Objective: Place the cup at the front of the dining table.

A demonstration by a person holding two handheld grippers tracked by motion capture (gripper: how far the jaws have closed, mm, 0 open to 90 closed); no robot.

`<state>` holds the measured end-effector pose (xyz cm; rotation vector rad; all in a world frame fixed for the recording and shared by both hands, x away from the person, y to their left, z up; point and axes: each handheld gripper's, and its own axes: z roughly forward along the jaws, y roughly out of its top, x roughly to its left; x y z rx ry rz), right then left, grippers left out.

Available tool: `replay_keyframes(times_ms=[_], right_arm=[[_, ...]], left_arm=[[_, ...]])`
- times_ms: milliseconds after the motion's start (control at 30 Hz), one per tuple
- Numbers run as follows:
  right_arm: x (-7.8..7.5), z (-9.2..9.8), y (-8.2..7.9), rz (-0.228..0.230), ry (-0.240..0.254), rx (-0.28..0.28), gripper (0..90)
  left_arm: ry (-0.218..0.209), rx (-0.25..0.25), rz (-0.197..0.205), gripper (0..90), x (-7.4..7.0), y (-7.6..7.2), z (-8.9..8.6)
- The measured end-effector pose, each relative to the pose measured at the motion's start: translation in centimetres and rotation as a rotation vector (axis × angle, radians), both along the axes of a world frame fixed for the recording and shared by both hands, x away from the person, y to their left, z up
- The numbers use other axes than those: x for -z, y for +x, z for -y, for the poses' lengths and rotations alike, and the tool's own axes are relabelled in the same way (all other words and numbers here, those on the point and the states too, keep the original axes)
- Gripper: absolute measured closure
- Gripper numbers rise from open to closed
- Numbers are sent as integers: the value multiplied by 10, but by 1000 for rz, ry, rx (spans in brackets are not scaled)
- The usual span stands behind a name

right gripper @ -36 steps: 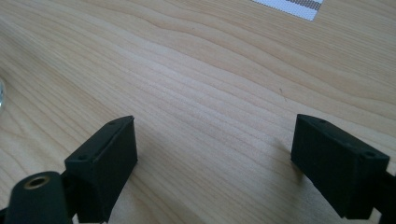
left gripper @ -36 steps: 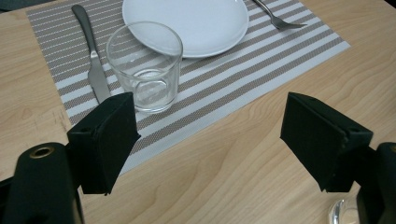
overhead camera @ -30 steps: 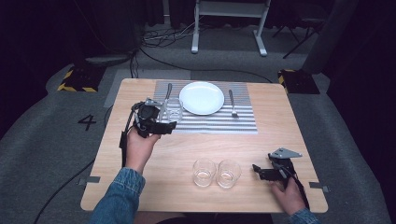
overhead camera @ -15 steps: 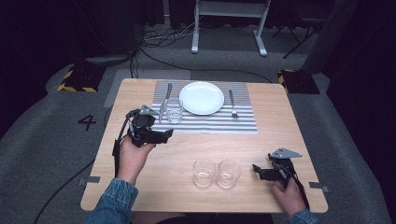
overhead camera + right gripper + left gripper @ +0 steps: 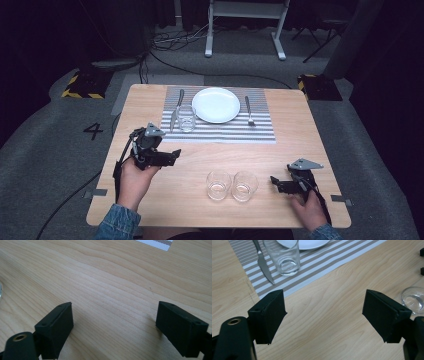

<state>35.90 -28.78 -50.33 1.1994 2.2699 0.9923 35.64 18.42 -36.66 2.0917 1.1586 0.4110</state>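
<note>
Left gripper (image 5: 172,155) wide open and empty, glass (image 5: 186,118) on the striped mat (image 5: 220,131) well apart beyond it.

Grey-striped placemat (image 5: 220,131), white plate (image 5: 216,105)

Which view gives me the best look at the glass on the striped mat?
The left gripper view: the glass stands close and sharp beside the knife, though its rim is cropped. The high view shows the glass whole but small. The right gripper view looks at bare table.
</note>
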Motion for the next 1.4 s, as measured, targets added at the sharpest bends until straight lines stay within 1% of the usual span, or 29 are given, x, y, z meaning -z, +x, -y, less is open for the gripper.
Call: replay_keyframes(times_ms=[67, 200, 233, 267, 300, 400, 500, 633, 733, 767, 867, 900, 967, 1000, 1033, 1133, 1167, 1200, 1333, 1400], right_arm=[[0, 0, 0, 1, 0, 0, 145], [0, 0, 0, 0, -1, 0, 145], [0, 0, 0, 1, 0, 0, 145], [0, 0, 0, 0, 0, 0, 145], [0, 0, 0, 0, 0, 0, 145], [0, 0, 0, 0, 0, 0, 145], [0, 0, 0, 0, 0, 0, 145], [0, 0, 0, 0, 0, 0, 145], [0, 0, 0, 0, 0, 0, 145], [0, 0, 0, 0, 0, 0, 145], [0, 0, 0, 0, 0, 1, 145], [0, 0, 0, 0, 0, 0, 145], [0, 0, 0, -1, 0, 0, 145], [0, 0, 0, 0, 0, 0, 145], [0, 0, 0, 0, 0, 0, 145], [0, 0, 0, 0, 0, 0, 145], [0, 0, 0, 0, 0, 0, 145], [0, 0, 0, 0, 0, 0, 145], [0, 0, 0, 0, -1, 0, 145], [0, 0, 0, 0, 0, 1, 145]], left_arm=[[7, -1, 4, 187, 2, -3, -2], [-4, -1, -7, 186, 8, -10, -5], [22, 20, -10, 186, 9, -11, -9], [7, 0, -6, 186, 10, -13, -9], [15, 13, -9, 186, 11, -15, -11], [26, 13, -7, 186, 14, -19, -17], [30, -4, 1, 186, 18, -23, -21], [8, -18, -5, 183, 28, -29, -24], [17, -23, -12, 183, 35, -32, -27], [29, -17, -17, 183, 37, -33, -29], [21, -29, -23, 182, 45, -37, -32], [29, -26, -25, 182, 47, -39, -34], [27, -33, -23, 182, 51, -41, -35], [28, -43, -19, 182, 54, -43, -36], [28, -38, -26, 182, 56, -44, -37], [43, -39, -29, 181, 63, -47, -40], [45, -42, -34, 178, 65, -48, -40], [51, -44, -27, 176, 67, -49, -41], [67, -39, -37, 172, 76, -54, -40], [61, -44, -49, 171, 81, -56, -41]])
